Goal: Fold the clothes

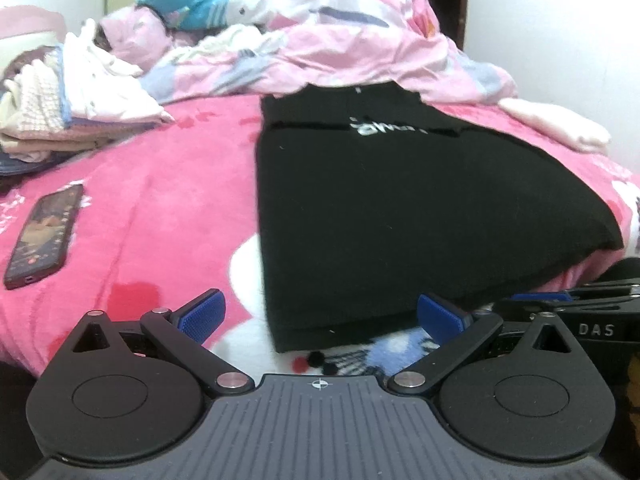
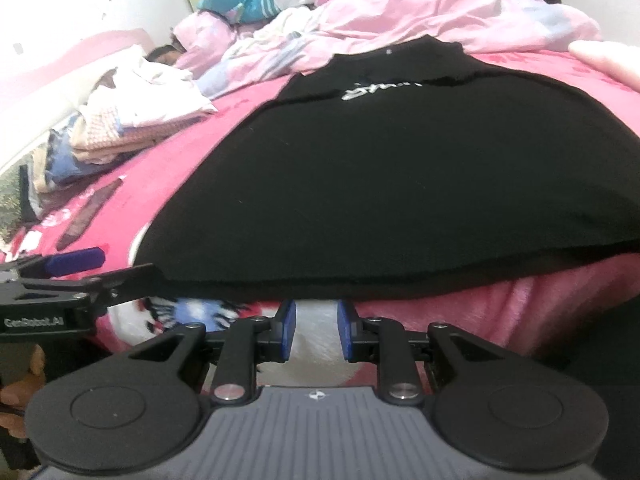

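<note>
A black T-shirt (image 1: pixel 384 208) with a white print near its collar lies flat on the pink blanket (image 1: pixel 160 200), its sides folded in. My left gripper (image 1: pixel 322 316) is wide open at the shirt's near left corner, and the hem lies between the blue pads (image 1: pixel 202 316) without touching them. In the right wrist view the black T-shirt (image 2: pixel 380 180) fills the middle. My right gripper (image 2: pixel 317 332) sits just short of its near hem, fingers a narrow gap apart with only blanket between them. The left gripper's blue fingertip (image 2: pixel 76 262) shows at the left.
A phone (image 1: pixel 40 236) lies on the blanket to the left. A stack of folded clothes (image 1: pixel 60 112) stands at the back left. A crumpled pink quilt (image 1: pixel 340 40) is heaped behind the shirt. A pale pink item (image 1: pixel 560 124) lies at the right.
</note>
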The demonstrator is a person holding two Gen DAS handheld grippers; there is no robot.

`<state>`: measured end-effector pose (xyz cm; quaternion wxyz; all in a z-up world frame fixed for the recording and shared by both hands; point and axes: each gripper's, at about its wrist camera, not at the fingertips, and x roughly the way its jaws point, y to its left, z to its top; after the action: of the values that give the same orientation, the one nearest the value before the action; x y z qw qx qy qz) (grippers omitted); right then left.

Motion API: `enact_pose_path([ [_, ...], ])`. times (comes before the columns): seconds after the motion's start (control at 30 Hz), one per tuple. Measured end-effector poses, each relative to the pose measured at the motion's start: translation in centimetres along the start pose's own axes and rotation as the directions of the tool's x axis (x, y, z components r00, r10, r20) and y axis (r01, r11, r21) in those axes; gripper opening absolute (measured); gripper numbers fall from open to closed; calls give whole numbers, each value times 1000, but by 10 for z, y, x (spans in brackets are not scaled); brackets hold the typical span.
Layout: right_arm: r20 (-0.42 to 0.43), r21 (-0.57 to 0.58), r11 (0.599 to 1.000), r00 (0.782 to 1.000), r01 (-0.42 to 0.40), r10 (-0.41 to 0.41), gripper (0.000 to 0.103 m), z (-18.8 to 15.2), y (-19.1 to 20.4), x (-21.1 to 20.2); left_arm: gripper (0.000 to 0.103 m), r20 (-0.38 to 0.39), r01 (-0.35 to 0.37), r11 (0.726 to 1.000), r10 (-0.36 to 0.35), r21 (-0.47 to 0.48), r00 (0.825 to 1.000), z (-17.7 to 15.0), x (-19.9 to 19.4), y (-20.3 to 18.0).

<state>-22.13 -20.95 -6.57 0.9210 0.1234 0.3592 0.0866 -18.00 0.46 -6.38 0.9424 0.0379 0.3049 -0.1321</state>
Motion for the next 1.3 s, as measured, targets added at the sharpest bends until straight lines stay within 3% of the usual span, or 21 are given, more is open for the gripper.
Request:
enact_pose_path([
  [0.17,14,-20,1000,1000,-16,16,24,1,7,-1,103,58,-96,995,98,-30,994,5,-3,8],
  [0.3,14,-19,1000,1000,-18,18,24,0,8,-1,98,71,-105,993,110,-61,991,7,-4,15],
  [0.53,19,1,1000,999,-28,28,24,0,7,-1,89,81,-54,996,60,-69,995,1,-9,12],
  [0.87,16,52,997,998,-55,54,24,1,1,2,59,39,14,997,-11,-78,999,-3,-3,14],
  [1.1,21,92,992,997,-82,80,24,-1,-3,1,49,-16,87,992,-89,-96,996,-7,2,13],
  [1.3,23,146,981,992,-129,127,24,-2,-11,4,48,-36,84,986,-90,-145,995,-9,2,22],
])
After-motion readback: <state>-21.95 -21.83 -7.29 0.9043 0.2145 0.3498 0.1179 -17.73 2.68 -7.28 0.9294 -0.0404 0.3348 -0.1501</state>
